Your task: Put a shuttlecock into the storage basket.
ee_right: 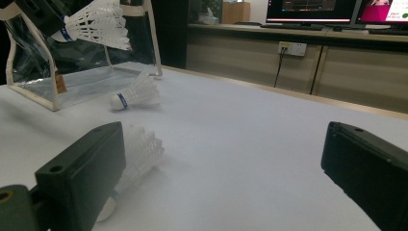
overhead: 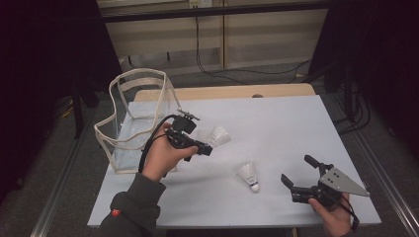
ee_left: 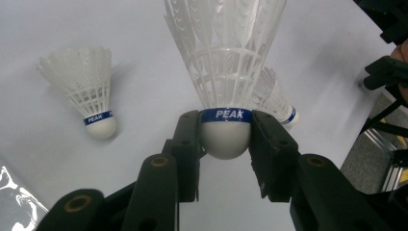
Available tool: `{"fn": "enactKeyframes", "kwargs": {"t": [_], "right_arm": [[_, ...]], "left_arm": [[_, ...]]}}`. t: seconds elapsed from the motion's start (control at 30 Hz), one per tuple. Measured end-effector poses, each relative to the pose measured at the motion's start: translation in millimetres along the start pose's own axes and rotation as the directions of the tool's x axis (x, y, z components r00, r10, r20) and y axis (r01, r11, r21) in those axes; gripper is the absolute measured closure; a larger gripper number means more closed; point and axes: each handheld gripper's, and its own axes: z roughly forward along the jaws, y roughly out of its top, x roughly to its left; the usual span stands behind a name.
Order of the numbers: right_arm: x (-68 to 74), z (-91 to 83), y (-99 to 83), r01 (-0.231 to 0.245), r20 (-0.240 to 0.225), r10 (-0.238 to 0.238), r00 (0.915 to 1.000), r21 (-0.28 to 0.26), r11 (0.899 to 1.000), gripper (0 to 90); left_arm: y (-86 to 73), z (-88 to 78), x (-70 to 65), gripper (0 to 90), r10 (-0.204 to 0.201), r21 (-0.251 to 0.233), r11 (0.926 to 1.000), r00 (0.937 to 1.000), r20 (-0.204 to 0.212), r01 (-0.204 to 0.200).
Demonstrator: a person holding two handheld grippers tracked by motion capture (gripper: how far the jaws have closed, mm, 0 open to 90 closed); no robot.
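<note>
Your left gripper (ee_left: 225, 139) pinches a white feathered shuttlecock (ee_left: 226, 72) by its rounded cork (blue band reading PEAK), jaws pressed on both sides, above the pale grey table (overhead: 276, 128) beside the clear bag (overhead: 136, 116). Your right gripper (overhead: 296, 173) rests with jaws spread, near another shuttlecock (overhead: 248, 175).

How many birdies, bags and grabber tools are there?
Shuttlecocks: 3, one held in the left gripper, shuttlecock, two lying on the table
Clear bags: 1
Grippers: 2, the other is the right gripper
Total: 6
</note>
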Motion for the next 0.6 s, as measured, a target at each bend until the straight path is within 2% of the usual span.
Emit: {"fn": "enactKeyframes", "kwargs": {"t": [0.07,0.1,0.3,0.6], "right_arm": [[-0.1,0.1,-0.2,-0.001,-0.002,0.001,1.0000,0.002,1.000,1.7],[-0.1,0.3,-0.2,-0.001,-0.001,0.001,1.0000,0.002,1.000,1.7],[0.4,0.5,0.6,0.001,-0.002,-0.001,1.0000,-0.001,1.000,1.8],[1.9,1.4,0.9,0.005,-0.003,-0.005,1.0000,0.002,1.000,1.7]], "left_arm": [[1.0,-1.0,-0.2,65.3,-0.009,-0.002,1.0000,0.9999,-0.014,0.009],[1.7,-2.0,0.5,65.2,0.000,0.005,1.0000,0.9998,-0.018,0.000],[3.7,-7.2,2.5,65.3,-0.028,-0.005,0.9996,0.9996,-0.007,0.028],[9.7,-13.9,1.3,65.3,-0.031,-0.013,0.9994,0.9994,-0.017,0.031]]}}
